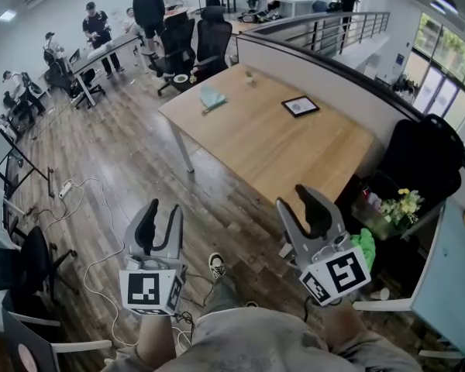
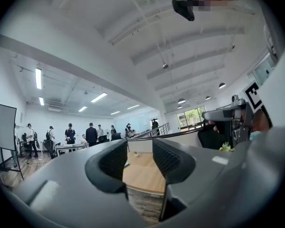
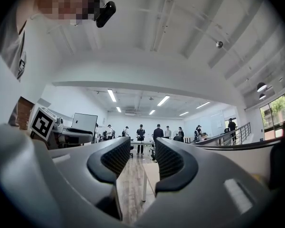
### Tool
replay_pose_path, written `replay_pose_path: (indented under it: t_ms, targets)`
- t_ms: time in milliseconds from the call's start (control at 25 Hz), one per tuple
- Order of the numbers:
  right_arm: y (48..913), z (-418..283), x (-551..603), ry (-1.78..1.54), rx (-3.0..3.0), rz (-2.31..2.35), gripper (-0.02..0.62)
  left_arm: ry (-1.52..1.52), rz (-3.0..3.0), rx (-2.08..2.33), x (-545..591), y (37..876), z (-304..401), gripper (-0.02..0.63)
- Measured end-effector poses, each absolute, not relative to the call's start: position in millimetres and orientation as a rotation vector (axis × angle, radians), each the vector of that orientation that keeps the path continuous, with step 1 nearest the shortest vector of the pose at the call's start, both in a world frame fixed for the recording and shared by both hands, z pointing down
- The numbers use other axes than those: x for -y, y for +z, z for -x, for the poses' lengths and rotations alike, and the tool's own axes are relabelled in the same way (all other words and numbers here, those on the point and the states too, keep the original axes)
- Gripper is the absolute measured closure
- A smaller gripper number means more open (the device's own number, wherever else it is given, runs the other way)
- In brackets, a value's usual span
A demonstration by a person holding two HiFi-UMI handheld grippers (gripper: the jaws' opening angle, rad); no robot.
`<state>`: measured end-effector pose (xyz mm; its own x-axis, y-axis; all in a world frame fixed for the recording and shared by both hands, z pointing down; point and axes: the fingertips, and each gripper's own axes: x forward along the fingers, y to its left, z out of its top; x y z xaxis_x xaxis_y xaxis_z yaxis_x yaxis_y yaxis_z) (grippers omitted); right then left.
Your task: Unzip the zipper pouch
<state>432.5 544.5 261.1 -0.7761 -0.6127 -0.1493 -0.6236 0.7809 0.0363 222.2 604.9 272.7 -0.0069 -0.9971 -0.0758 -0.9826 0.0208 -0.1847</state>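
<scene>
A pale teal pouch (image 1: pixel 211 98) lies flat near the far left edge of the wooden table (image 1: pixel 240 142). I hold both grippers well short of the table, over the floor and close to my body. My left gripper (image 1: pixel 163 212) is open with nothing between its fingers, and in its own view its jaws (image 2: pixel 139 156) frame the distant tabletop (image 2: pixel 142 174). My right gripper (image 1: pixel 294 200) is also open and empty. In the right gripper view its jaws (image 3: pixel 143 151) look out over the floor beside the table's corner (image 3: pixel 151 172).
A black-framed tablet (image 1: pixel 300 106) and a small object (image 1: pixel 250 74) also sit on the table. Office chairs (image 1: pixel 205 41) and several people stand beyond it. Cables (image 1: pixel 93 208) trail on the floor at left. A black chair (image 1: pixel 418 161) and flowers (image 1: pixel 399 205) are at right.
</scene>
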Motion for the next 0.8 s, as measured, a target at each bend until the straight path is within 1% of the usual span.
replay_pose_path:
  t_ms: [200,400,800]
  targets:
    - [266.8,-411.1,-511.4,0.116,-2.874,0.999,0.448,-0.141,2.089,-2.109,-573.6,279.6,-201.7,0.437]
    - [275.4,-375.9,-463.7,0.114,-2.896,1.004,0.448,-0.154,2.101,-2.115,-527.0,287.3,-165.1,0.437]
    - [280.3,-277.3,-349.5,0.1,-2.947,1.086,0.448,-0.196,2.162,-2.084,-408.1,286.6,-62.8,0.437]
